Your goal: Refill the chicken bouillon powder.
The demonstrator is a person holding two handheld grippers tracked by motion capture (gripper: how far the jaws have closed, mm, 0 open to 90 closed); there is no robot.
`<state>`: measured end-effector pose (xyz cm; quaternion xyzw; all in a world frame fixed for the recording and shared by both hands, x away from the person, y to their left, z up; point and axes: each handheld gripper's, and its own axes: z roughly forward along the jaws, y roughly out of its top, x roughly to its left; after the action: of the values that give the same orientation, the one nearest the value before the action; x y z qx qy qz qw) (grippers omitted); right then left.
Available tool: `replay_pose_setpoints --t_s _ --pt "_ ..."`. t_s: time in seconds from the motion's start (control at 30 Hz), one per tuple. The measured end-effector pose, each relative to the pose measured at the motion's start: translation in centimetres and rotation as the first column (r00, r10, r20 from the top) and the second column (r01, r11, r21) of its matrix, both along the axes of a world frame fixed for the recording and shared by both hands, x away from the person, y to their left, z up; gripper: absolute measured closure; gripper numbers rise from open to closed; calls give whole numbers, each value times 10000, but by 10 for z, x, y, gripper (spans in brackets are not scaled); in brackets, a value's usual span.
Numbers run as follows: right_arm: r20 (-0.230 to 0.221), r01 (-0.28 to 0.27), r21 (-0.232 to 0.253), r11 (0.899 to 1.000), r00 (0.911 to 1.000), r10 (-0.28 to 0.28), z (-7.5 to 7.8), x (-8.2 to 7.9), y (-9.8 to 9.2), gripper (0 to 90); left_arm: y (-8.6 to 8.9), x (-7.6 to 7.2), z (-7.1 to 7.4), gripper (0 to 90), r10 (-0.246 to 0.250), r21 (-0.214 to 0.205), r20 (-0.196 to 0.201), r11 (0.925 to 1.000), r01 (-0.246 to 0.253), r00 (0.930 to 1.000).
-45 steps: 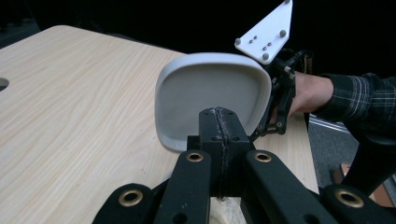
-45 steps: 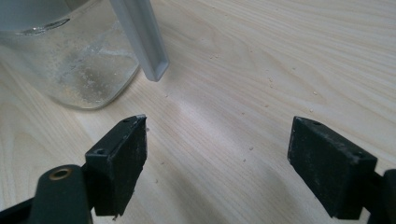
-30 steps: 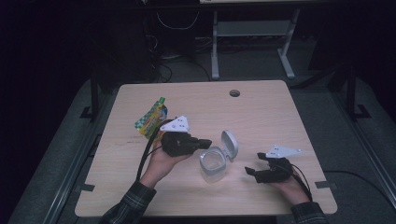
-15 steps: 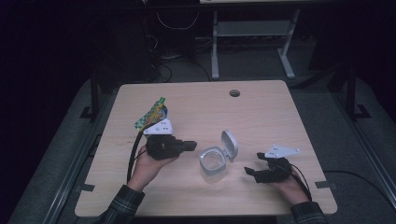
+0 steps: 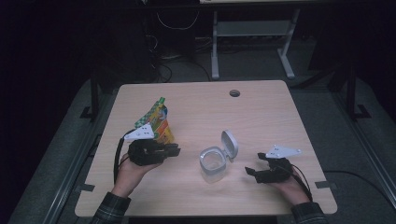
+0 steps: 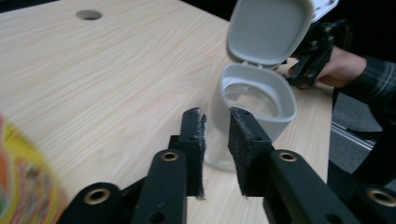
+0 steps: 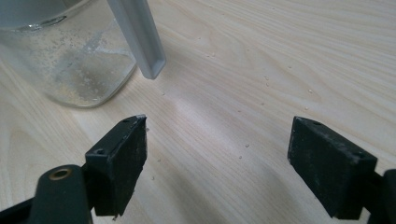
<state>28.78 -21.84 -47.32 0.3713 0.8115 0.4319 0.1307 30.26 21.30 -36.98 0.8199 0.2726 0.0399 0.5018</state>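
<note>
Your surface (image 5: 196, 107) carries two things: a clear jar (image 5: 212, 163) with a grey rim near the middle front, and a bright snack pouch (image 5: 156, 122) toward the left. The jar stands upright with its hinged lid (image 5: 229, 144) already swung open and tipped back, so the opening step appears done. As far as the left gripper view lets you judge, the jar holds nothing yet, only a faint dusty film on its wall. The pouch lies outside the jar, just behind your left tongs (image 5: 172, 150), and nothing grips it; filling the jar and closing the lid would be what remains.

Your left tongs point toward the jar, apart from it, with the jaws drawn nearly together and only a narrow gap between them, nothing clamped. Your right tongs (image 5: 252, 169) rest low on the surface just right of the jar, jaws spread wide and empty; fine crumbs speckle the wood between them in the right gripper view.
</note>
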Motion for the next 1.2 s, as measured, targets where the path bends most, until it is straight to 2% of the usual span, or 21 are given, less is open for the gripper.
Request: replay_pose_setpoints --t_s 0.43,0.7,0.87,1.1,1.2 --pt "-12 -3 -37 10000 10000 3 -1 1 1 192 31 -11 -1 655 718 88 -12 9974 -718 9974" --pt "-24 -17 -25 10000 10000 17 0 1 2 192 52 -14 -1 628 1312 -30 46 9914 -1311 9914" --pt "-45 -25 -46 10000 10000 24 -1 0 1 192 67 -13 2 616 1720 46 161 9851 -1721 9850" --pt "-38 -100 -91 9999 9999 100 -2 2 3 192 86 -11 4 565 2435 147 394 9696 -2443 9691" --pt "-132 -143 -152 9998 9998 141 -3 2 5 192 89 -7 3 523 2615 29 429 9651 -2618 9643"
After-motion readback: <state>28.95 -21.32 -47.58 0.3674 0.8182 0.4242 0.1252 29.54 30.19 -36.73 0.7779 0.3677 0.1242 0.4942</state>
